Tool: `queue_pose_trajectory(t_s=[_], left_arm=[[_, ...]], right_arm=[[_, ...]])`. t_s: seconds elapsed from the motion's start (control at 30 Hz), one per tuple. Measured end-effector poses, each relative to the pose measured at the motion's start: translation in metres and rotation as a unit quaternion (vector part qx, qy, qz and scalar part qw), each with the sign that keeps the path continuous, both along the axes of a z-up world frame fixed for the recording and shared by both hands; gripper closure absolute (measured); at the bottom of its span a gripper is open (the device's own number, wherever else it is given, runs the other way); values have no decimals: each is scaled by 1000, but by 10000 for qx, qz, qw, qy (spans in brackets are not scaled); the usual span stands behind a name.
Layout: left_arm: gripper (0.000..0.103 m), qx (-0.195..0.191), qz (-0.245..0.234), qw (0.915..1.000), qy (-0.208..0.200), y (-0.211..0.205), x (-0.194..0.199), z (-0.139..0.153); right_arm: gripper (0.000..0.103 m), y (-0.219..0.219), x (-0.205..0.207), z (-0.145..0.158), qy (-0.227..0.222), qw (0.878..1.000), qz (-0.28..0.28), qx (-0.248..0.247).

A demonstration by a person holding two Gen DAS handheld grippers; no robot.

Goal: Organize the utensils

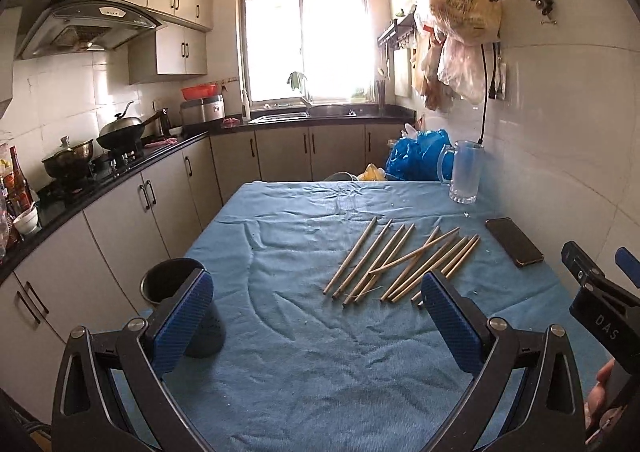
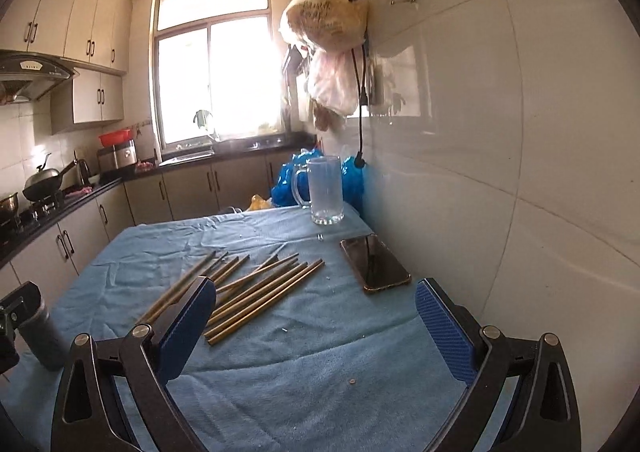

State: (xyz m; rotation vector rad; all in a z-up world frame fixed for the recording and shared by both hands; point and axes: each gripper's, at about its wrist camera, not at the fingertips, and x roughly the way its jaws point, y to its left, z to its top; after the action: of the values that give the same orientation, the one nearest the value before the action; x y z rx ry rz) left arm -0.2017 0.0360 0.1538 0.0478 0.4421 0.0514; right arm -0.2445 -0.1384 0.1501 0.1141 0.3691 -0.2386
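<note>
Several wooden chopsticks (image 1: 404,262) lie loose in a fan on the blue cloth, right of the table's middle; in the right wrist view the same chopsticks (image 2: 256,294) lie ahead and to the left. A dark cylindrical holder (image 1: 176,284) stands at the table's left edge, partly behind my left finger; the holder (image 2: 42,340) shows at the far left in the right wrist view. My left gripper (image 1: 318,290) is open above bare cloth, short of the chopsticks. My right gripper (image 2: 316,302) is open too, nothing between its fingers.
A glass mug (image 1: 464,172) stands at the far right by the tiled wall, and a dark phone (image 1: 514,242) lies near it. Blue plastic bags (image 1: 420,152) sit past the table's far edge. Counters and cabinets run along the left. The other gripper's body (image 1: 604,304) is at the right.
</note>
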Motion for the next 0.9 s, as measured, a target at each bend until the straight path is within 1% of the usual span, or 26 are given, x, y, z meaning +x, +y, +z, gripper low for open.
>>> queue_pose_trajectory(t_s=[0.2,0.47,0.63,0.9], left_arm=[[0,-90,33,9998,-174,8,-21,10],[0,-227,92,9988,-420,17,-43,27],[0,-314,116,9984,-457,21,-51,31],[0,-442,224,9974,-517,32,-55,35]], right_arm=[[1,6,-18,6,-91,10000,1,7],[1,17,-38,19,-324,9995,37,-27],[0,22,-48,25,-429,9990,33,-107],[0,33,-59,31,-594,9975,-144,-345]])
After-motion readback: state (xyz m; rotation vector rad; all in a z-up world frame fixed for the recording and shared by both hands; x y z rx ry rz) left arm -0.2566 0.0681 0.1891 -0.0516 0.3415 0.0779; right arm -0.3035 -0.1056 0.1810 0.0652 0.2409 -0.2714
